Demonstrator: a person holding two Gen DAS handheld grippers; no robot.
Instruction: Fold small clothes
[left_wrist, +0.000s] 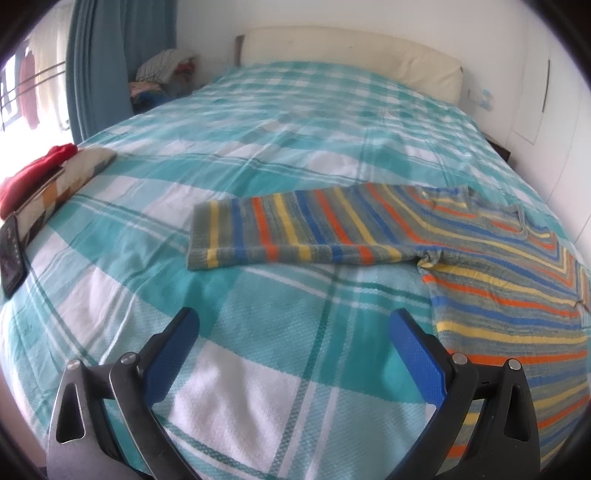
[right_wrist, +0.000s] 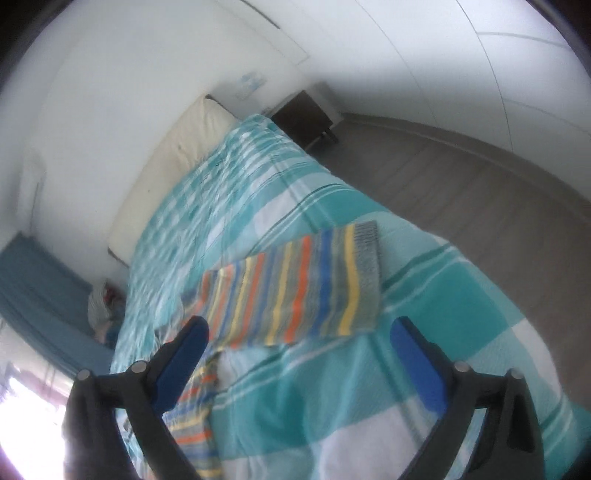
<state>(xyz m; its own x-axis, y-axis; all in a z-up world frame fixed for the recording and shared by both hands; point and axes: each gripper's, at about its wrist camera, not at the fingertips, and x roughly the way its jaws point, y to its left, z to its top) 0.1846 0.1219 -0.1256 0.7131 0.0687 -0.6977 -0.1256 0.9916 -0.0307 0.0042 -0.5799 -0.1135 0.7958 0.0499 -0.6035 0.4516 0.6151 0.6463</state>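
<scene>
Folded pile at left edge: a red garment (left_wrist: 35, 168) and a patterned folded item (left_wrist: 70, 177) lie at the far left of the bed, well apart from the work. Risk: low; a wide leftward drag of the spread could disturb them.

Bed cover: the teal and white checked bedspread (left_wrist: 258, 155) is the working surface and lies loose with creases. Risk: a low pinch could gather it together with the garment, so the fold lifts the cover too.

Left gripper (left_wrist: 293, 332): jaws spread wide, nothing between them, hovering over bare cover. The left sleeve (left_wrist: 295, 229) lies stretched out flat just beyond the fingertips. Risk: if only the top layer at the cuff is caught, the sleeve would twist instead of folding flat.

Striped sweater (left_wrist: 509, 295): lies flat on the near part of the bed, body to the right in the left wrist view, both sleeves out sideways. No fold is visible yet, in my judgement. Risk: soft knit stretches and slides; an uneven pull from one side would skew the body.

Right gripper (right_wrist: 299, 334): jaws wide apart and empty, tilted over the right sleeve (right_wrist: 295, 284), which lies just ahead of the fingertips. This view is blurred. Risk: the jaws may close beside the cuff or on the cover.

Bed edge: the floor (right_wrist: 461, 192) is near the right sleeve. Risk: an outward tug could pull the sleeve over the side.
</scene>
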